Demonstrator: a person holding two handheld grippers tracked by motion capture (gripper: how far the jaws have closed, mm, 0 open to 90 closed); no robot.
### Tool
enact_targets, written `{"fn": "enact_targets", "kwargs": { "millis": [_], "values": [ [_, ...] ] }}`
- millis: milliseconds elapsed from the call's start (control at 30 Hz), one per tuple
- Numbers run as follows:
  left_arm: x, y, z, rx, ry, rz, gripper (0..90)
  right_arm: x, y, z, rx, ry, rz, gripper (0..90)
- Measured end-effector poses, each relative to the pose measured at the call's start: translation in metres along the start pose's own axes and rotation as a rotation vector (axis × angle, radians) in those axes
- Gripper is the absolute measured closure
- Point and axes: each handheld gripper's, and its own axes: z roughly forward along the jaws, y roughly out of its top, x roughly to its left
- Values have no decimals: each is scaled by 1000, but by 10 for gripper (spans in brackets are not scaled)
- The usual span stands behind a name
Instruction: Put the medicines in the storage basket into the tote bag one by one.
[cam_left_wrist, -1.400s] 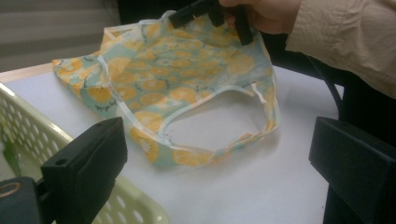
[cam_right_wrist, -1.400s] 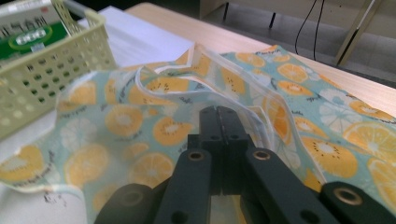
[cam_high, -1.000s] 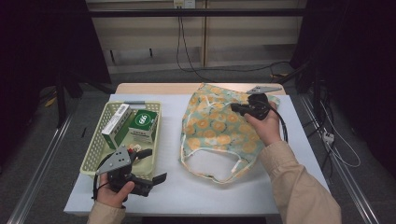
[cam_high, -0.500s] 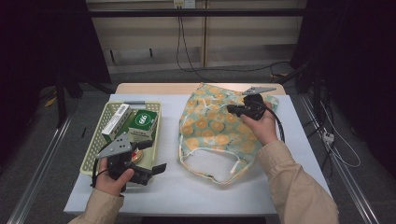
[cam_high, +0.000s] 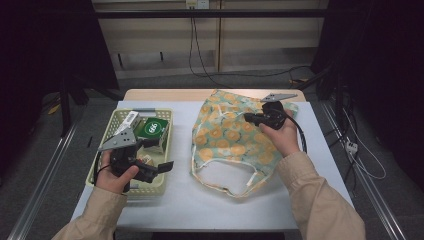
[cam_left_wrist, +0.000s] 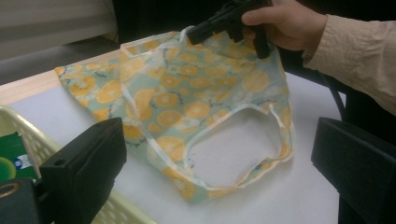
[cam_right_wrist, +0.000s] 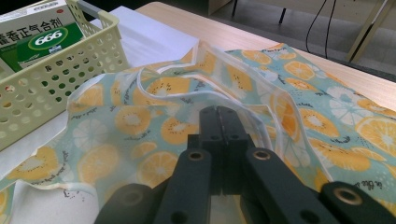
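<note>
Beige, crinkled long sleeves (cam_high: 320, 200) are worn on both arms. Each black gripper, left (cam_high: 162, 166) and right (cam_high: 248, 117), is topped by a grey three-cornered plate (cam_high: 119, 140); a black cable (cam_high: 299, 131) trails from the right one.

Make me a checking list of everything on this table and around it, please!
Surface: white table, wooden strip along its far edge.
Job's things: fruit-print bag lying flat, mouth toward the person; yellow basket on the left holding a green box and a white box.
Clutter: nothing seen.
Grippers: left claw open, held over the basket's near right corner; right claw shut on the fruit-print bag, lifting a fold of its cloth.
Cables: black cable trailing from the right claw; more cables on the floor behind.
Surroundings: dark room, grey floor, metal rails on both sides.
</note>
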Motion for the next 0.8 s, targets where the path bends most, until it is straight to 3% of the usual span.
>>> {"fn": "enact_targets", "kwargs": {
  "millis": [200, 433, 500, 667, 800],
  "values": [
    [12, 6, -3, 13, 35, 12, 35, 0, -1, -2, -5, 1, 2, 900],
    [28, 12, -6, 80, 97, 52, 49, -1, -3, -2, -5, 0, 7, 900],
    [34, 11, -5, 97, 109, 38, 50, -1, -3, -2, -5, 0, 5, 900],
    [46, 9, -5, 140, 133, 47, 50, 0, -2, -4, -12, -3, 1, 900],
    [61, 2, -4, 176, 159, 21, 54, 2, -1, -6, -19, -3, 0, 900]
  ]
}}
